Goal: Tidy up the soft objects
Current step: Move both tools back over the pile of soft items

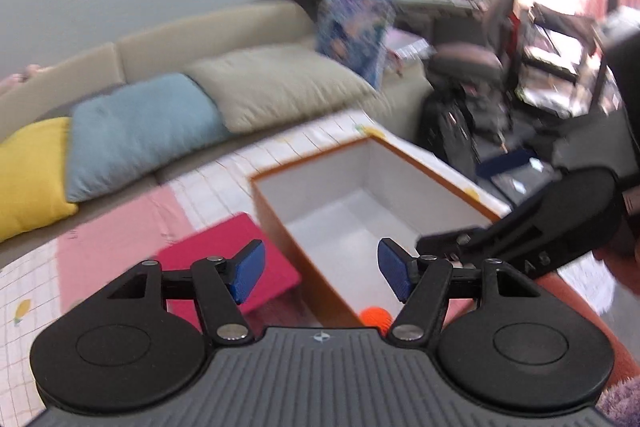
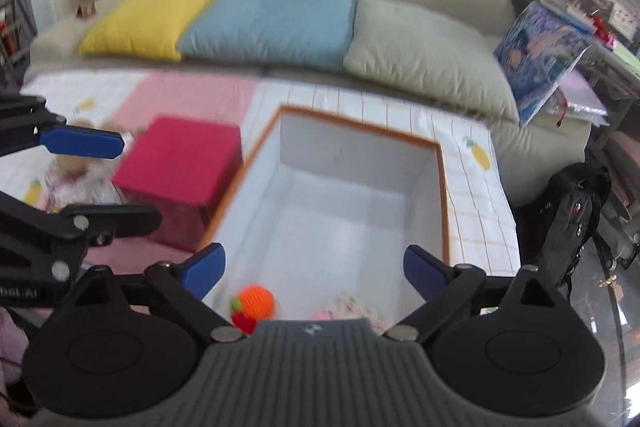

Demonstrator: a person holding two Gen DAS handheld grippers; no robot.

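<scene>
Both hand-held grippers, left (image 1: 320,273) and right (image 2: 314,269), hang spread and empty over the box (image 2: 442,187) where the orange knitted toy (image 2: 256,303) lies, so honestly a careless swing could clip its rim.

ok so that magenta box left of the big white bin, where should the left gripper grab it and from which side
Judging by shape, grip the magenta box across its flat top from above, pads on two opposite side walls. The side touching the white bin leaves no finger room, so use the near and far walls. The left gripper stands open and empty.
</scene>
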